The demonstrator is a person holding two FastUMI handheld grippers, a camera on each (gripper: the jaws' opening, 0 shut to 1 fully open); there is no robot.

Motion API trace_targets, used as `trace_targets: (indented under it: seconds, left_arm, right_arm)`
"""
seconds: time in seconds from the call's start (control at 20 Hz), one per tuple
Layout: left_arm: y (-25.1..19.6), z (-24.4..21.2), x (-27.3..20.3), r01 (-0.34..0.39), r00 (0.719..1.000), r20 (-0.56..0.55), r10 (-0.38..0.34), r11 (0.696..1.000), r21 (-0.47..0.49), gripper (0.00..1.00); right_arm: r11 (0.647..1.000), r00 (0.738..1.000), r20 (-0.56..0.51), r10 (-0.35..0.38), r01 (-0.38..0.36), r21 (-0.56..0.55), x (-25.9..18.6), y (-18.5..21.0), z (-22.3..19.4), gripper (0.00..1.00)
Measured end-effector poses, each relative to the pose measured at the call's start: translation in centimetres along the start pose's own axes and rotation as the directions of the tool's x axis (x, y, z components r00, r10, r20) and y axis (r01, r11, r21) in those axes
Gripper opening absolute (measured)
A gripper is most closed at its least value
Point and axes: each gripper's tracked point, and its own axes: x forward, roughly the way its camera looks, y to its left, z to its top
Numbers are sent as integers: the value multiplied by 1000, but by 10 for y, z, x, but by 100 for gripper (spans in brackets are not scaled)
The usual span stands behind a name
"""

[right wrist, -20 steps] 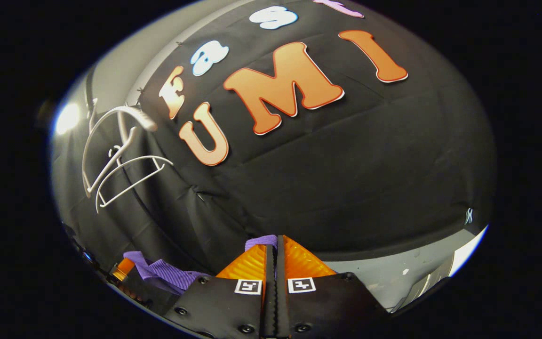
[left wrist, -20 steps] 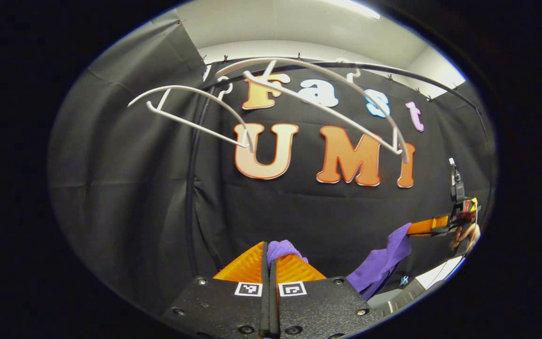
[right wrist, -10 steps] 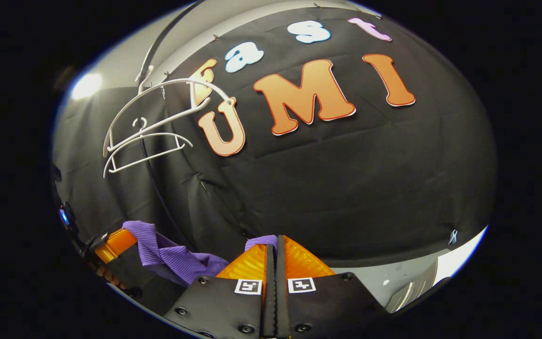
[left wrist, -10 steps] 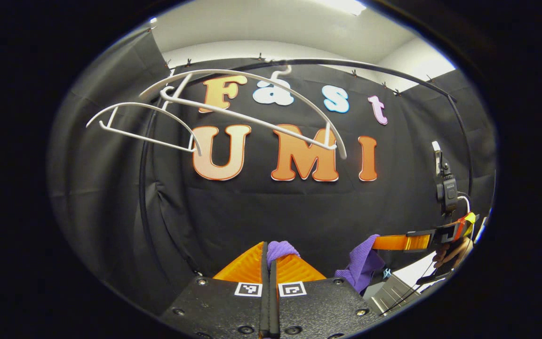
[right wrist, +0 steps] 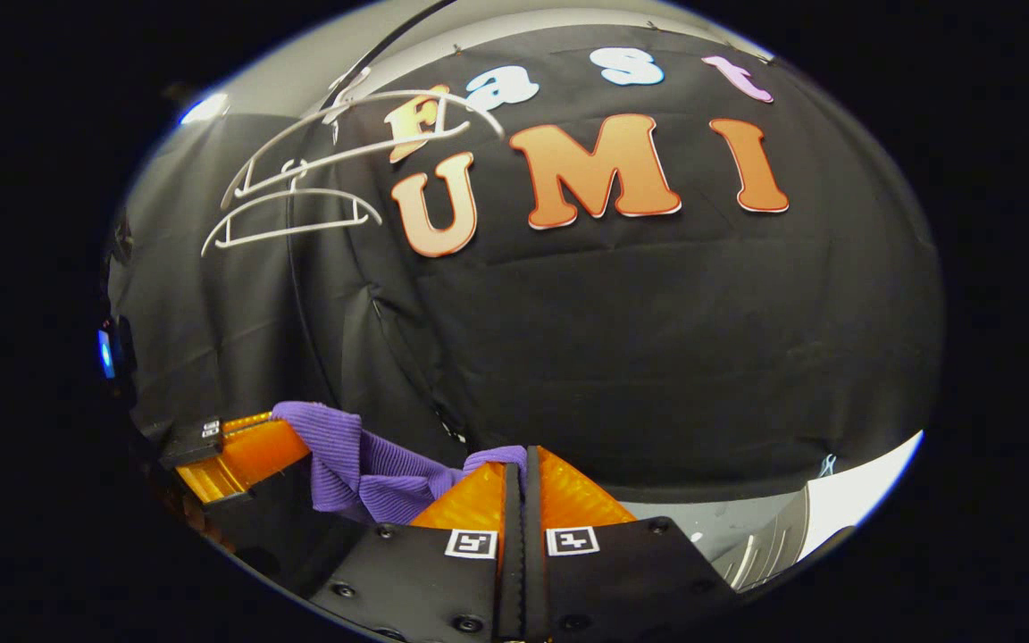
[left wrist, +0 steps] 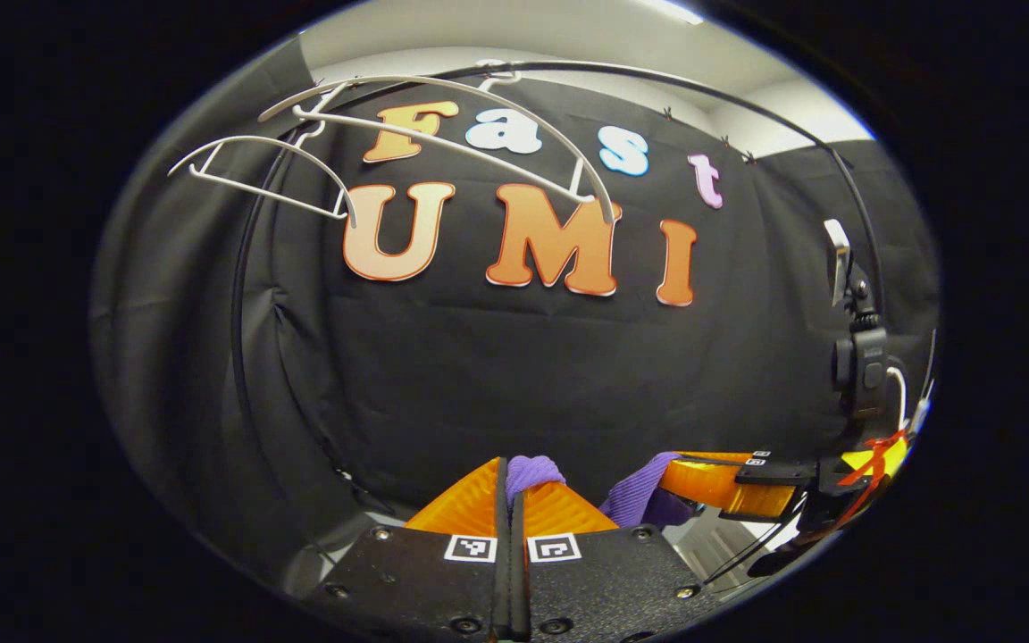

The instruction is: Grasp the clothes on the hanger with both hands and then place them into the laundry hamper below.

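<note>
Below two bare white hangers (left wrist: 443,134) (black rail), both grippers (left wrist: 512,487) (right wrist: 514,482) clamped on purple garment (right wrist: 363,460).

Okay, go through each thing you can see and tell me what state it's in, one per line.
Left tool: shut on the purple garment.
Right tool: shut on the purple garment.
Purple garment: off the hangers, stretched between the two tools.
White hangers: bare, hanging on the black rail.
Black rail: holds the hangers.

Dim booth lit by a ceiling light (left wrist: 671,9) above; strong fisheye bending at edges; focus sharp, no blur.
</note>
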Motion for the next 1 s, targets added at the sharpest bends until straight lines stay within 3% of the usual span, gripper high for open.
trace_targets:
  seconds: [0.35, 0.65, 1.0]
  left_arm:
    - [16, -106, -13, -86, 982, -176, 71, 993, -78, 0]
    - [15, -197, -16, -110, 909, -411, 65, 990, -86, 0]
    - [11, -252, -7, -119, 835, -544, 81, 992, -36, 3]
  right_arm:
    - [999, 996, -88, -34, 36, 17, 3, 15, -107, 7]
    - [996, 966, -242, -90, 91, -8, 25, 4, -181, 7]
    - [989, 921, -358, -150, 145, -42, 30, -23, -229, 8]
